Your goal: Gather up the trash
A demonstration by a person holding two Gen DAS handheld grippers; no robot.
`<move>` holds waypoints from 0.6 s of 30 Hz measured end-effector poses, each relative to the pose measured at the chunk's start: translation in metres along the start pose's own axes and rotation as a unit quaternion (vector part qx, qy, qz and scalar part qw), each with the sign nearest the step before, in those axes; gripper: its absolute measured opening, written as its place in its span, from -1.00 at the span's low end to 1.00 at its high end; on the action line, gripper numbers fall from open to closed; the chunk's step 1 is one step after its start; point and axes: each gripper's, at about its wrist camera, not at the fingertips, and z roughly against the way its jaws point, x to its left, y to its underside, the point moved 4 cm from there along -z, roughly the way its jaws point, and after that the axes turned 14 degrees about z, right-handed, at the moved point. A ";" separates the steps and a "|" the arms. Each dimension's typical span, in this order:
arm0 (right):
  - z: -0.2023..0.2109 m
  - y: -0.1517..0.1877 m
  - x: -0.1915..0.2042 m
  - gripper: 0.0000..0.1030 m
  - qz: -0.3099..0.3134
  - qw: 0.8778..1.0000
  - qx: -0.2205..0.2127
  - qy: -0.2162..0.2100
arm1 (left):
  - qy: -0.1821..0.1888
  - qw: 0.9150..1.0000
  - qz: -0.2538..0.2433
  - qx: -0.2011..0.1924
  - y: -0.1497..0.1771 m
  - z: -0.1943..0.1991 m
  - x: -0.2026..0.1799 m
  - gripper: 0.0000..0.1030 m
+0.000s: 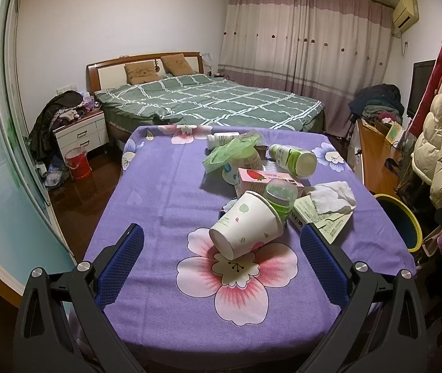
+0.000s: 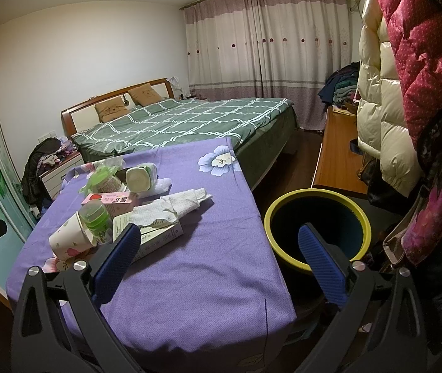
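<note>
Both the left gripper (image 1: 221,259) and right gripper (image 2: 219,256) gape wide, seemingly touching nothing.

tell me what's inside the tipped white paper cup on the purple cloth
A green-lidded clear plastic container is stuck into the mouth of the white paper cup, its top poking out. Its lower part, and anything deeper in the cup, is covered by the cup's wall.

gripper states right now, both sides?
Left gripper: open, holding nothing; the tipped white paper cup lies between its fingers.
Right gripper: open, empty.
</note>
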 end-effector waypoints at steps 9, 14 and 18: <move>-0.023 0.003 0.009 0.88 0.009 1.000 0.016 -0.010 | -0.008 1.000 0.006 0.009 -0.006 -0.016 0.009 0.93; -0.052 -0.002 0.023 0.88 0.012 0.998 0.024 -0.051 | -0.009 1.000 0.002 0.011 -0.011 -0.023 0.009 0.93; -0.077 -0.008 0.039 0.88 0.018 0.997 0.024 -0.067 | -0.007 1.000 -0.001 0.011 -0.015 -0.028 0.009 0.93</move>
